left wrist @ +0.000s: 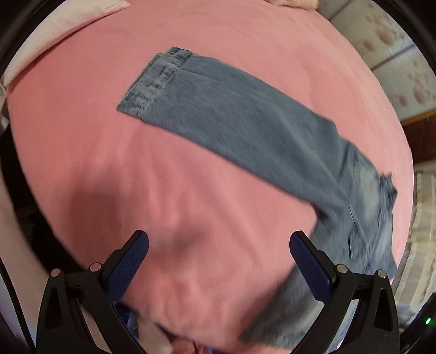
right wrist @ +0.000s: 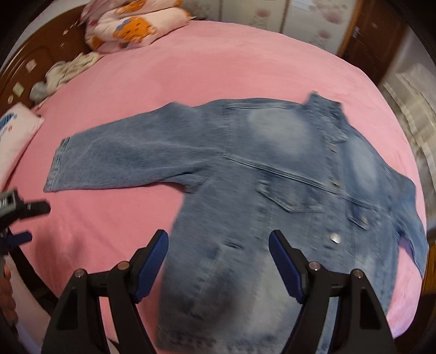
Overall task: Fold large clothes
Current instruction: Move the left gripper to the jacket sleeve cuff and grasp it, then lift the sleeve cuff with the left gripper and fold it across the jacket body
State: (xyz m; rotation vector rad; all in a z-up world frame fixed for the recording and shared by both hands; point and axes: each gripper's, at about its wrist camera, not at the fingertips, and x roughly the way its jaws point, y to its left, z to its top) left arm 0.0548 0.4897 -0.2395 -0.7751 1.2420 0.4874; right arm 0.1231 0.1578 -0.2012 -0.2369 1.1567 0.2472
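A blue denim jacket (right wrist: 272, 190) lies spread front-up on a pink bedsheet (right wrist: 190, 68), one sleeve (right wrist: 122, 163) stretched out to the left. In the left wrist view the same sleeve (left wrist: 231, 122) runs across the sheet (left wrist: 109, 163), cuff at the far end. My left gripper (left wrist: 219, 245) is open and empty above bare sheet, just left of the jacket's body; it also shows at the left edge of the right wrist view (right wrist: 24, 220). My right gripper (right wrist: 218, 245) is open and empty above the jacket's lower front.
Pink patterned pillows (right wrist: 128, 24) and crumpled light clothes (right wrist: 68, 68) lie at the head of the bed by a wooden headboard (right wrist: 32, 57). Another pillow (right wrist: 13, 136) is at the left. A wooden wardrobe (right wrist: 381, 35) stands beyond the bed.
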